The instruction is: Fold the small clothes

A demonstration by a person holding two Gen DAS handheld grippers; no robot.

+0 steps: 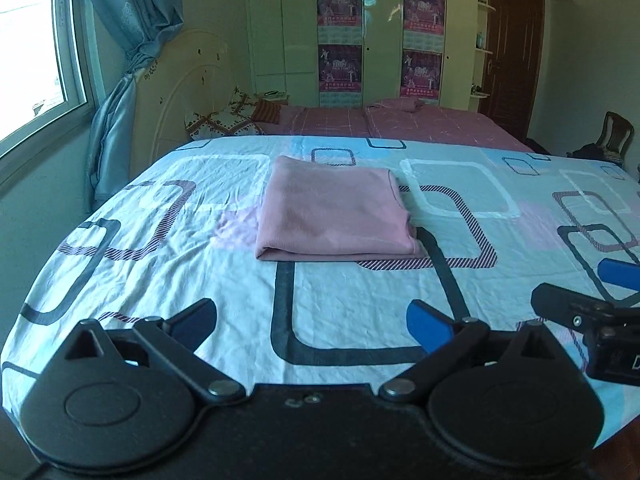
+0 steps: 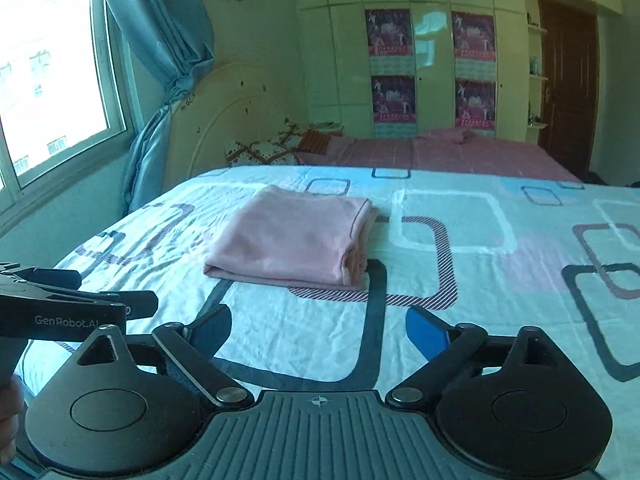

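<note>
The folded pink garment is being left flat on the bed, well ahead of both empty, wide-open claws, left claw facing its near folded edge squarely, right claw being held rightward of it.

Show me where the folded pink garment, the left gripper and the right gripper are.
folded pink garment (image 1: 334, 210), left wrist view, middle of top layer.
left gripper (image 1: 310, 322), left wrist view, between its fingertips.
right gripper (image 2: 318, 330), right wrist view, between its fingertips.
</note>
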